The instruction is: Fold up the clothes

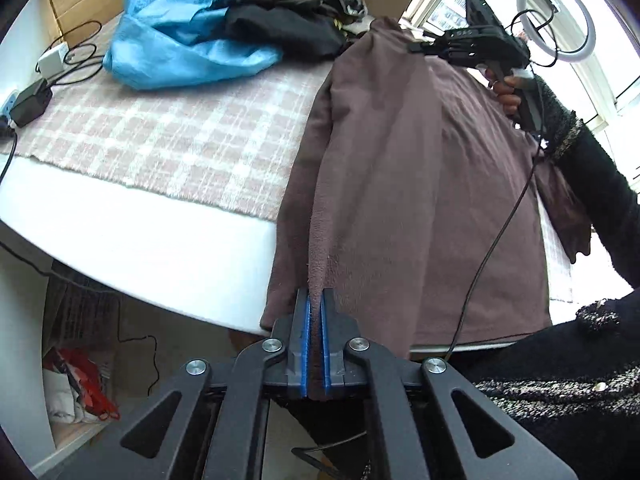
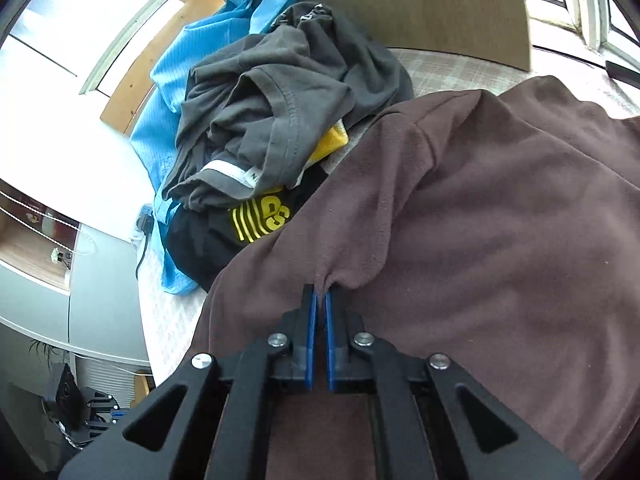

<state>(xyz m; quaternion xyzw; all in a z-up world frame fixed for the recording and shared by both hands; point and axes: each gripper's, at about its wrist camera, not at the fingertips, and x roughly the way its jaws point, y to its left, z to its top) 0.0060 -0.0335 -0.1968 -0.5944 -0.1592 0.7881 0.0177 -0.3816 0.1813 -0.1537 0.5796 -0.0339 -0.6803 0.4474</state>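
Two grippers stretch a brown fleece top over a checked bed cover for folding

From left: a crumpled shiny blue garment (image 1: 180, 36) and grey T-shirt (image 2: 272, 120) lie piled beyond the brown fleece top (image 1: 420, 184), which drapes over the pink-and-white checked cover (image 1: 168, 136). The left gripper (image 1: 315, 300) is clamped on its near edge, the right gripper (image 2: 321, 300) pinching a fold farther up. Keeping even tension between both grips should lay the fabric down flat, without wrinkles.

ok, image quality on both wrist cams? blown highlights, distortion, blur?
Left wrist view: window behind the ring light blown white, table edge bowed by the fisheye, brown fleece sharp. Right wrist view: window at upper left clipped, dark corner vignette, grey T-shirt stitching crisp, no motion blur.
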